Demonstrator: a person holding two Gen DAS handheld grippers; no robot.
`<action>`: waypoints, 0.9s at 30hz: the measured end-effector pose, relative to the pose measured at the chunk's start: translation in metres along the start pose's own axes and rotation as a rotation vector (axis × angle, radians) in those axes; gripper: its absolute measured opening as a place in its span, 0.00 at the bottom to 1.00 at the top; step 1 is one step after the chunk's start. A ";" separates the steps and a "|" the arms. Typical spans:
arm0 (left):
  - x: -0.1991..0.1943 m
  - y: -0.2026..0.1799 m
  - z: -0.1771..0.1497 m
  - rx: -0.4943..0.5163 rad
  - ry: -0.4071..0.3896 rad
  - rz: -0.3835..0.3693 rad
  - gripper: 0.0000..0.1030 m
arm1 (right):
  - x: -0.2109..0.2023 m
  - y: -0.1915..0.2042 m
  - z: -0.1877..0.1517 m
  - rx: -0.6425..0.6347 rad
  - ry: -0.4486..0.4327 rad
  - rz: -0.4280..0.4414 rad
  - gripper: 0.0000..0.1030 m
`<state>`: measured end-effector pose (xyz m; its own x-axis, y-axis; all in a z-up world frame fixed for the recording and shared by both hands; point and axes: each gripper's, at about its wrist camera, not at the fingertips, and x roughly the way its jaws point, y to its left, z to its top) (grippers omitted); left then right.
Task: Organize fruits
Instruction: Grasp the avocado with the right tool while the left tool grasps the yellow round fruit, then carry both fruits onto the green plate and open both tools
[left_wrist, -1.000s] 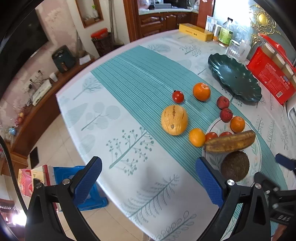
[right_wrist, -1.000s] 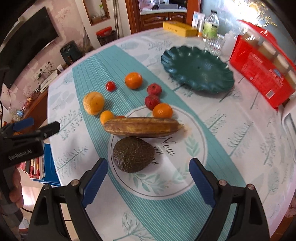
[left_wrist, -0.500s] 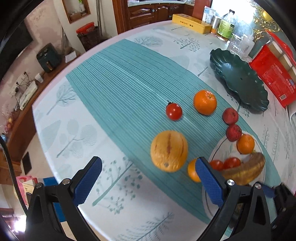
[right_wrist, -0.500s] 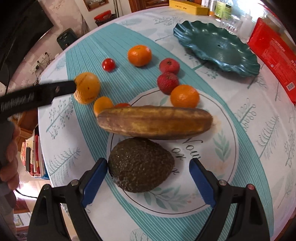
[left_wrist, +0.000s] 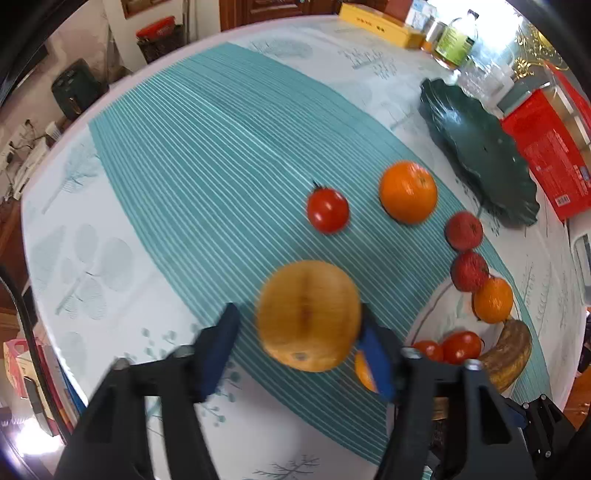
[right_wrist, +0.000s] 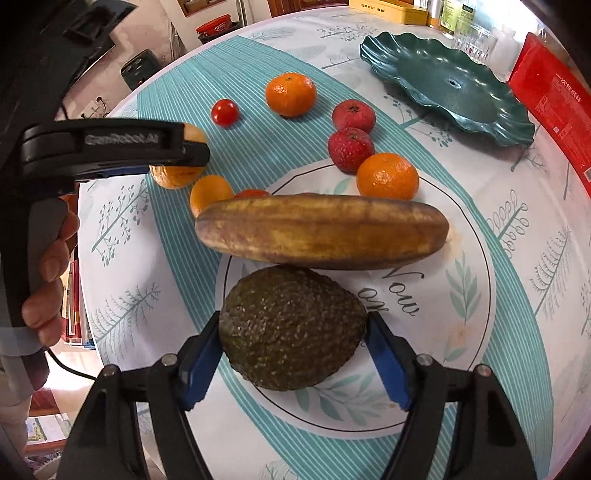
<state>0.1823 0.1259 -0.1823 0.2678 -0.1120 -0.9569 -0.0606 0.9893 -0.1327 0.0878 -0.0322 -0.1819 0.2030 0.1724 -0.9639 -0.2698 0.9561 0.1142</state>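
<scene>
Right gripper (right_wrist: 293, 365) around avocado (right_wrist: 293, 328); green dish (right_wrist: 448, 83) bare.

dark avocado (right_wrist: 291, 328) touching brown banana (right_wrist: 321, 230); yellow-orange melon (left_wrist: 308, 315) apart.

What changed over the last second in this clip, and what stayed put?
Both grippers moved in and narrowed. The left gripper now brackets the yellow melon, one finger touching it, the other with a gap. The right gripper has closed around the avocado, fingers at its sides. The banana, oranges, tomatoes, red fruits and the green dish lie as before; nothing is lifted yet.
</scene>
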 end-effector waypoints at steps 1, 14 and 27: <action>0.003 -0.001 -0.002 -0.012 0.001 -0.007 0.48 | -0.001 0.000 -0.002 -0.001 0.003 0.000 0.72; -0.024 -0.003 -0.034 0.008 -0.027 0.041 0.46 | -0.033 -0.022 -0.027 0.001 -0.016 -0.014 0.72; -0.094 -0.036 -0.067 0.076 -0.065 0.001 0.46 | -0.086 -0.037 -0.038 0.035 -0.102 -0.045 0.72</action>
<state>0.0948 0.0944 -0.1044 0.3296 -0.1068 -0.9381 0.0116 0.9940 -0.1091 0.0443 -0.0913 -0.1128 0.3092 0.1503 -0.9391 -0.2259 0.9708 0.0810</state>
